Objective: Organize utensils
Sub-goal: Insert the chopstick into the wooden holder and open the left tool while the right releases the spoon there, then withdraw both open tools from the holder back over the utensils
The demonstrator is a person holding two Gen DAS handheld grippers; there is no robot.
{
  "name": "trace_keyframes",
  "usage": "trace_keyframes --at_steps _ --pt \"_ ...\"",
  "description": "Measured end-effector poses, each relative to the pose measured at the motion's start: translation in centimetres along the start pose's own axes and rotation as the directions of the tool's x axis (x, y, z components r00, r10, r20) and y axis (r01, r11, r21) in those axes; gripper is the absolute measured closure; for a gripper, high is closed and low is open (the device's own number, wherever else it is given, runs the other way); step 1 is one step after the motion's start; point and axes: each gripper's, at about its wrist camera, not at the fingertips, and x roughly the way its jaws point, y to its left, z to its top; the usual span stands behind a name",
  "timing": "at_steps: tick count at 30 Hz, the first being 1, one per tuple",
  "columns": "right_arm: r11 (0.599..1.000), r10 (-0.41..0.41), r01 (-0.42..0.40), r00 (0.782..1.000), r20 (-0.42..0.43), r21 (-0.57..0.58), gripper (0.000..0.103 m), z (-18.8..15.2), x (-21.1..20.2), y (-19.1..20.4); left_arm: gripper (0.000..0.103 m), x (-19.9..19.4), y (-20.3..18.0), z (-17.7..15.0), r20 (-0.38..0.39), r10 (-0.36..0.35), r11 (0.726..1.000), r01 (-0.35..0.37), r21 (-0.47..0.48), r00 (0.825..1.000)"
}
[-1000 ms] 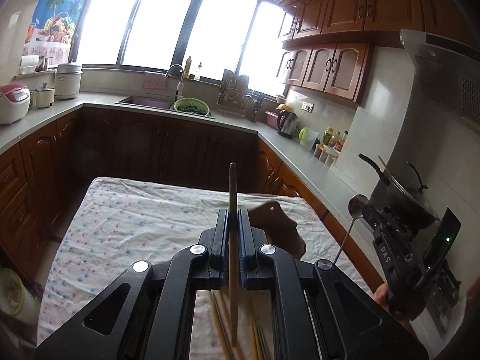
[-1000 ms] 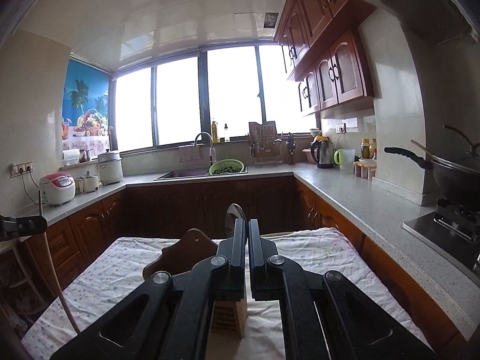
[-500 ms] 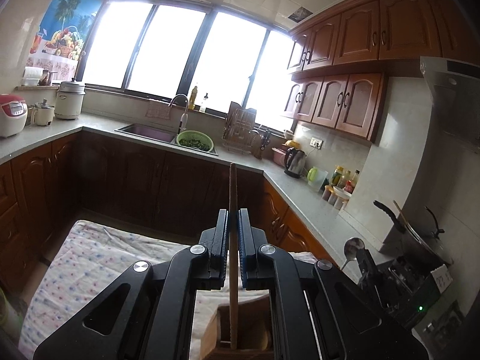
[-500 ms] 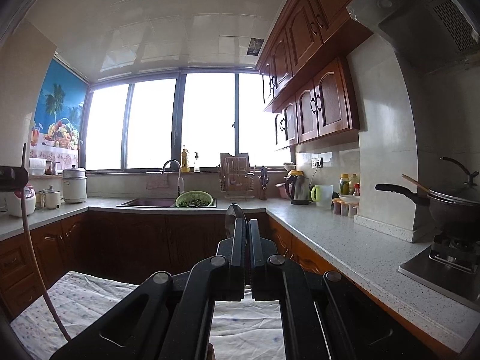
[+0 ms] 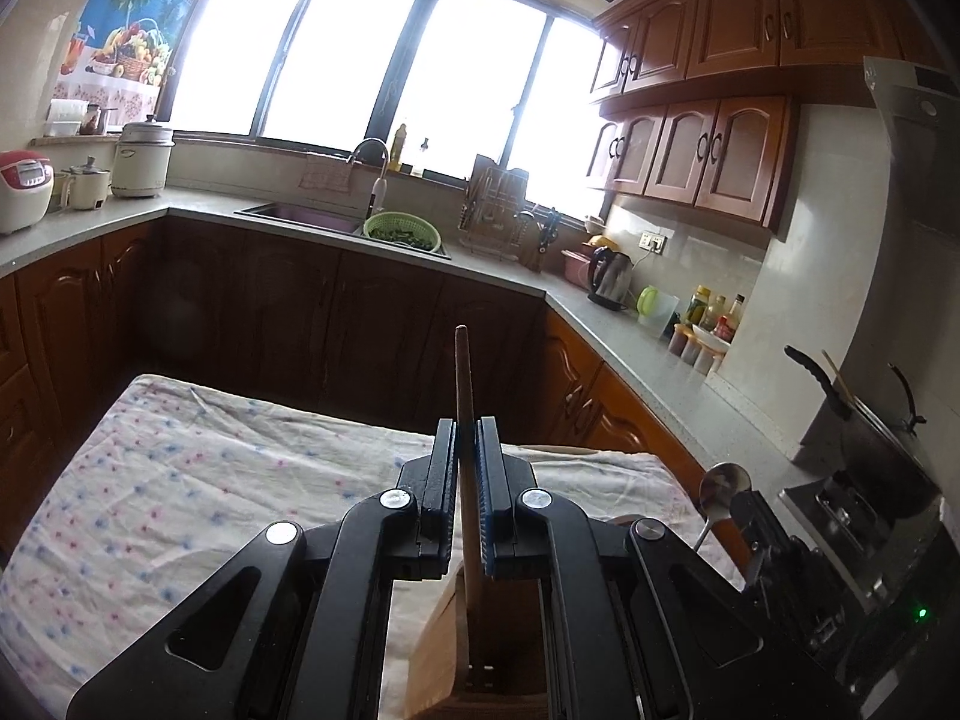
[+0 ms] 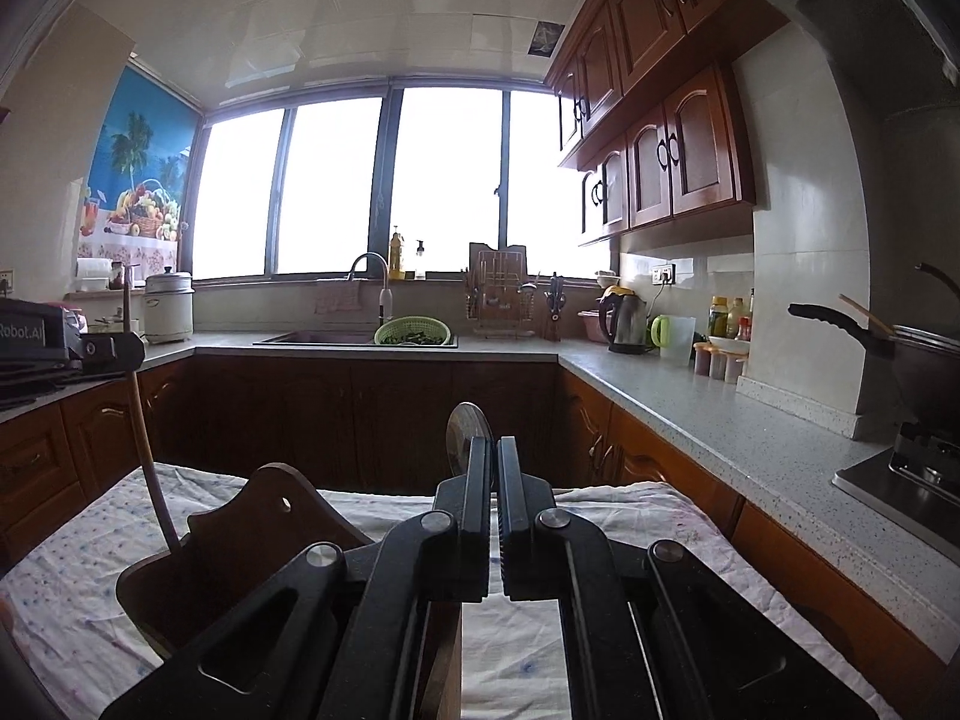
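Note:
My left gripper (image 5: 466, 429) is shut on a wooden chopstick (image 5: 464, 384) that stands upright, its lower end down inside the wooden utensil holder (image 5: 456, 648) on the floral cloth. My right gripper (image 6: 493, 450) is shut on a metal spoon (image 6: 461, 432) whose bowl sticks up past the fingertips. In the right wrist view the wooden holder (image 6: 240, 528) is at lower left, with the left gripper (image 6: 108, 351) holding the chopstick (image 6: 150, 462) into it. The spoon (image 5: 723, 483) and right gripper also show at right in the left wrist view.
The table has a floral cloth (image 5: 180, 480). Dark wooden cabinets and a grey counter (image 6: 690, 402) wrap around behind. A sink with a green colander (image 6: 412, 331), a kettle (image 6: 627, 315), jars, and a wok on the stove (image 6: 918, 360) stand on the counter.
Both grippers have tilted back down from half a second ago, so the table and holder are in view again. The chopstick's lower end sits in the holder. The spoon stays held.

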Motion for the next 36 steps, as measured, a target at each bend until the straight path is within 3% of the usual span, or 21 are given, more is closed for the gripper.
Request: trace_keyframes --at_steps 4,6,12,27,29,31,32,36 --pt "0.999 0.043 -0.044 0.998 -0.034 -0.001 0.101 0.3 -0.1 -0.9 0.097 0.7 -0.3 -1.0 -0.039 -0.006 1.000 0.007 0.026 0.999" --pt "0.997 0.078 -0.078 0.996 -0.039 0.002 0.101 0.2 -0.1 -1.3 0.097 0.5 -0.6 -1.3 -0.022 0.002 0.999 -0.001 0.048 1.000" --pt "0.995 0.049 -0.048 0.999 0.012 -0.085 0.101 -1.2 -0.7 -0.6 0.097 0.0 -0.4 -1.3 -0.023 -0.005 0.998 0.007 0.060 1.000" --pt "0.993 0.118 -0.119 0.990 -0.078 -0.009 0.097 -0.8 -0.1 -2.1 0.095 -0.2 -0.2 -1.3 -0.065 -0.002 0.998 0.006 0.059 0.998" --pt "0.991 0.131 -0.131 0.987 -0.095 0.008 0.094 -0.6 0.0 -2.2 0.084 -0.2 0.0 -1.3 -0.075 0.000 0.998 0.004 0.055 0.997" --pt "0.989 0.146 -0.143 0.984 -0.106 0.035 0.071 -0.6 -0.1 -2.6 0.067 -0.5 0.1 -1.3 -0.077 0.006 0.999 -0.002 0.049 0.997" --pt "0.987 0.154 -0.149 0.982 -0.104 0.055 0.066 -0.5 -0.3 -2.9 0.060 -0.7 0.1 -1.4 -0.073 0.014 0.999 -0.011 0.050 0.997" --pt "0.983 0.158 -0.146 0.981 -0.111 0.113 0.062 -0.2 -1.2 -3.7 0.046 -1.7 0.5 -1.6 -0.075 0.022 0.999 -0.018 0.043 0.997"
